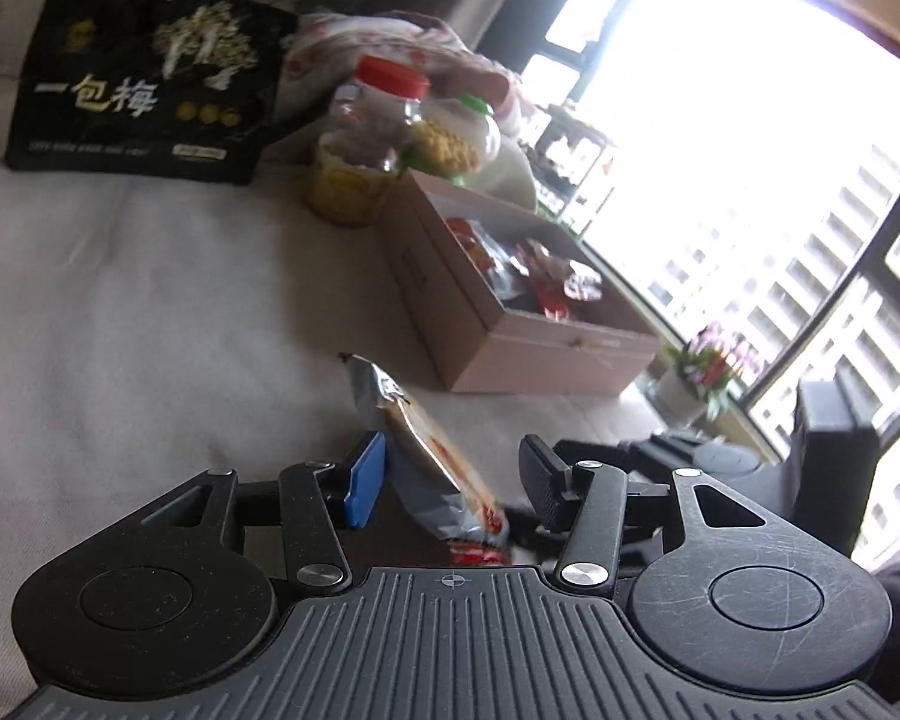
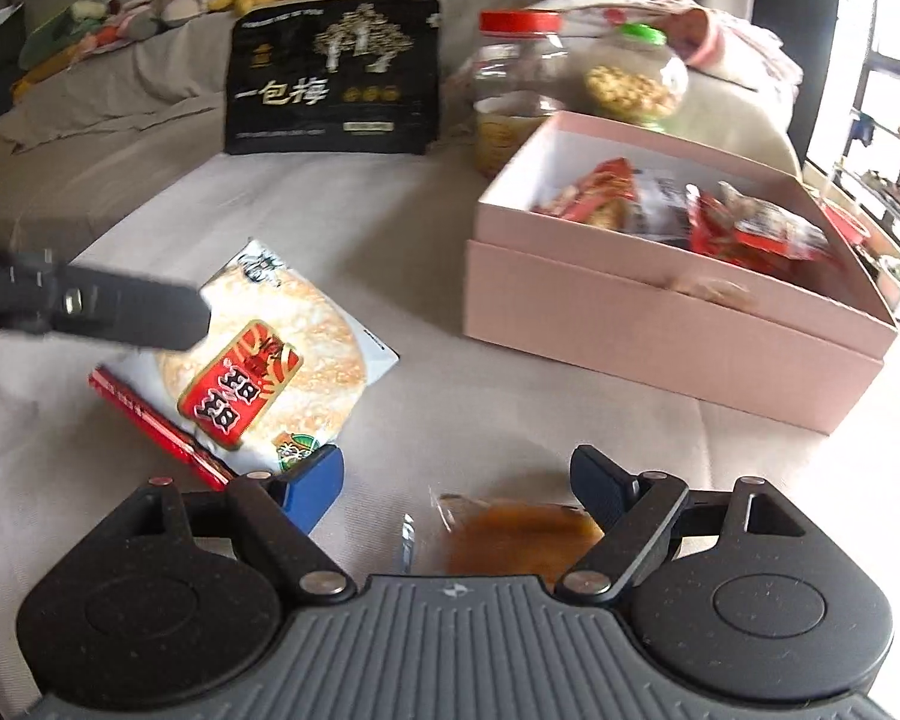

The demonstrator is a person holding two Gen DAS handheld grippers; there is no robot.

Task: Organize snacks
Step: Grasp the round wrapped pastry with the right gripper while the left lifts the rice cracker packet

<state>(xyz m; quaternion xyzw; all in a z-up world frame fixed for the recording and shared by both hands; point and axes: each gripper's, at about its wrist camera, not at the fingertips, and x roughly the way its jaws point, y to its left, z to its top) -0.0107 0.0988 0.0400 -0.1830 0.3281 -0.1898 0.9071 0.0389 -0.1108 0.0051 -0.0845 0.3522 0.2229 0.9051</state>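
My left tongs [image 1: 450, 480] half open, rice cracker packet [image 1: 432, 450] loose between pads, long axis running ahead toward pink box [image 1: 510, 348] ahead-right. My right tongs [image 2: 456, 486] wide, empty, over brown snack pouch [image 2: 516, 534].

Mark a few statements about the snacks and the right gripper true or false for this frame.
1. The pink box holds snack packets. True.
2. The red-lidded jar stands inside the box. False: it stands outside, behind the box.
3. The right gripper is shut on the brown snack. False: its jaws are open, and the snack lies on the sheet beneath them.
4. The black bag stands outside the box. True.
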